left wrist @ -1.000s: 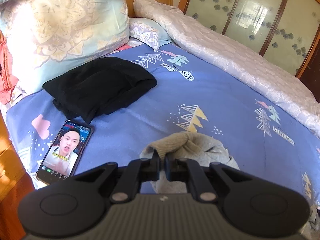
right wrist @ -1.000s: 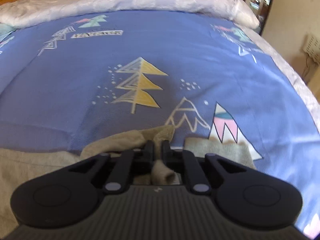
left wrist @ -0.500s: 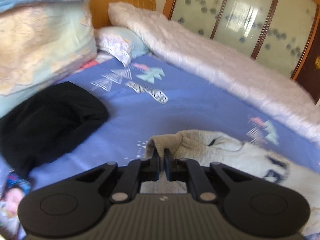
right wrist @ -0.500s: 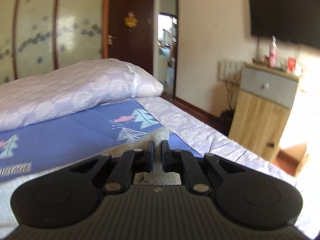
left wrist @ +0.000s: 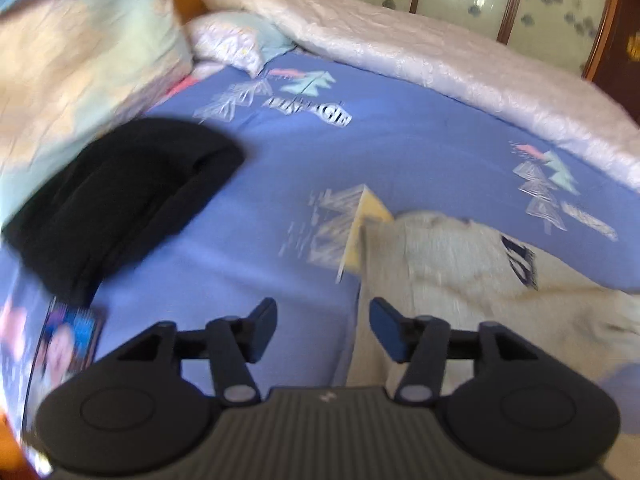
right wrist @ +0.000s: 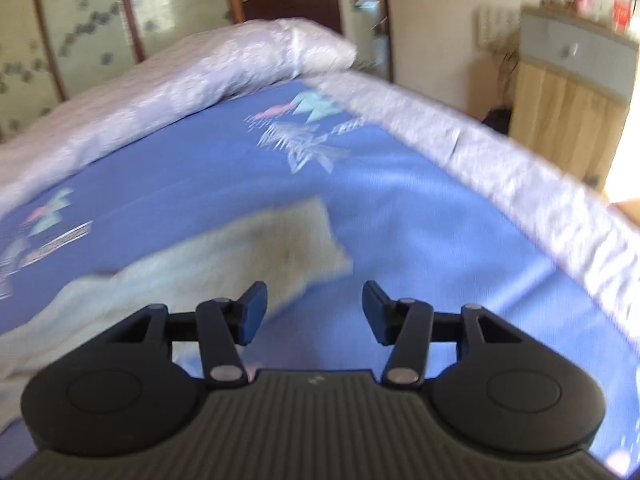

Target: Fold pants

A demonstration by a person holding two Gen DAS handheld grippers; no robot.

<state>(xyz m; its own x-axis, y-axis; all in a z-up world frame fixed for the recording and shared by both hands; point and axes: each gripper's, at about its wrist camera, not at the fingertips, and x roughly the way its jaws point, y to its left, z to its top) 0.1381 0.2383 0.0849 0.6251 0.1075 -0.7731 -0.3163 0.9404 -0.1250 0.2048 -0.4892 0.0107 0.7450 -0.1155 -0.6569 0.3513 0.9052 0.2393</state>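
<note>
From my feed, nothing reads cleanly; both views are smeared. On the sheet [left wrist: 400,152] in the left view there is a white printed word [left wrist: 308,110], upside down to me, possibly "VINTAGE", but I can't confirm the letters. A second such word [left wrist: 588,220] near the sheet's far side is illegible. The pants [left wrist: 460,264] carry a dark blue mark [left wrist: 518,260], unreadable. The phone [left wrist: 70,340] screen is a blur. In the right view, the sheet's printed word [right wrist: 60,240] is also illegible.
</note>
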